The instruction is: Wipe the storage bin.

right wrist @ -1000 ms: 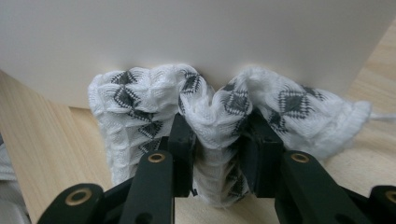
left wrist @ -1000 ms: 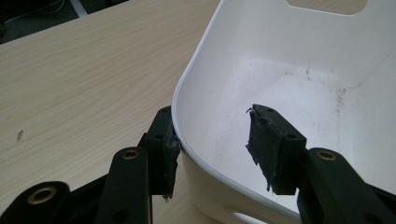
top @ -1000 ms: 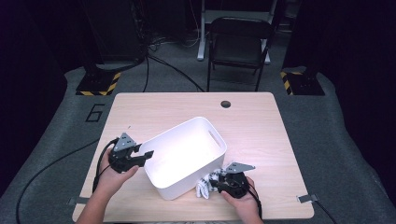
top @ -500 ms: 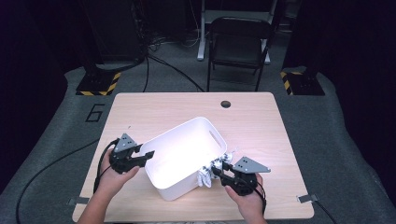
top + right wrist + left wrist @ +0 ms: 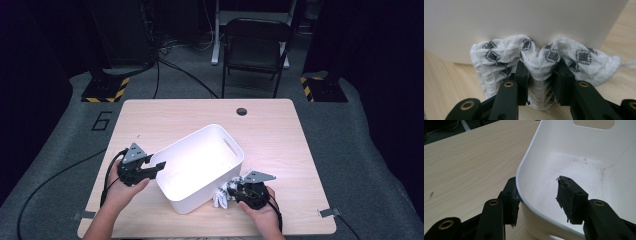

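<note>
Our right gripper (image 5: 234, 192) is clamped on the sock (image 5: 541, 60), bunched against the bin's (image 5: 200, 165) outer wall on the table (image 5: 280, 135); a second ago it sat lower at the bin's near corner; our left gripper (image 5: 159, 165) stays put, jaws apart astride the rim, one pad touching outside.

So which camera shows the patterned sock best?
The right gripper view: the sock sits big and close there, white with black diamonds, pinched between the right tool and pressed against the bin's outer wall. In the high view the sock is just a small white lump beside the bin.
</note>
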{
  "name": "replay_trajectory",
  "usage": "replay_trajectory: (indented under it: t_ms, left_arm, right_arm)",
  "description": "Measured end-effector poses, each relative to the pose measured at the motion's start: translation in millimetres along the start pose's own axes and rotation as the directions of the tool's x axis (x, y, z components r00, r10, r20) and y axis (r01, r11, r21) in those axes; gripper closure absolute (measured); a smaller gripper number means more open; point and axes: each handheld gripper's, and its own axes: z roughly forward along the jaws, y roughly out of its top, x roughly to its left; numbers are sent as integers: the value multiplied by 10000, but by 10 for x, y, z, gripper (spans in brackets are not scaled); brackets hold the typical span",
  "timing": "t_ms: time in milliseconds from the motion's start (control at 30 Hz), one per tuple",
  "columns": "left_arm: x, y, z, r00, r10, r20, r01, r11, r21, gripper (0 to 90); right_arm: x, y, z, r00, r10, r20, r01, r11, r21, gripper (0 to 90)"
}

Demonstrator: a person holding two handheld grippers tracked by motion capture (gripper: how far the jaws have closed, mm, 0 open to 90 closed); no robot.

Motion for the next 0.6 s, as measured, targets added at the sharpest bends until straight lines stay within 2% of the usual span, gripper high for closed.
replay_trajectory:
  t_ms: [33, 100, 167, 233, 333, 400, 433, 533, 600]
  left_arm:
    - [-4, 0, 3, 10000, -81, -29, 81, 10000, -25, 527]
    - [-11, 5, 5, 9999, -122, -110, 122, 9999, 14, 525]
    - [-19, 7, 9, 9995, -241, -196, 241, 9997, 3, 524]
    - [-23, 8, 12, 9993, -300, -244, 299, 9996, -14, 522]
    - [-33, 5, 16, 9986, -440, -284, 438, 9990, -81, 522]
    - [-24, -7, 15, 9987, -457, -204, 454, 9988, -160, 522]
    - [-23, -10, 16, 9986, -490, -172, 487, 9986, -208, 520]
    - [-37, -11, 17, 9993, -338, -149, 335, 9992, -220, 523]
    - [-49, -5, 12, 9997, -204, -134, 202, 9997, -122, 524]
  right_arm:
    - [-6, -15, 23, 9998, -173, 72, 172, 9997, 173, 683]
    - [16, -18, 31, 9991, -369, 218, 365, 9992, 169, 683]
    - [41, -11, 21, 9991, -321, 270, 318, 9994, 145, 683]
    - [64, 13, -30, 9995, -313, 65, 313, 9995, -68, 683]
    - [176, 105, -169, 9989, -343, -326, 314, 9957, -874, 683]
    - [289, 193, -291, 9955, -671, -664, 556, 9853, -1617, 683]
    - [377, 255, -362, 9921, -978, -791, 796, 9750, -2076, 683]
    - [490, 325, -421, 9891, -1311, -676, 1121, 9659, -2334, 683]
    - [509, 336, -404, 9895, -1339, -549, 1178, 9656, -2320, 687]
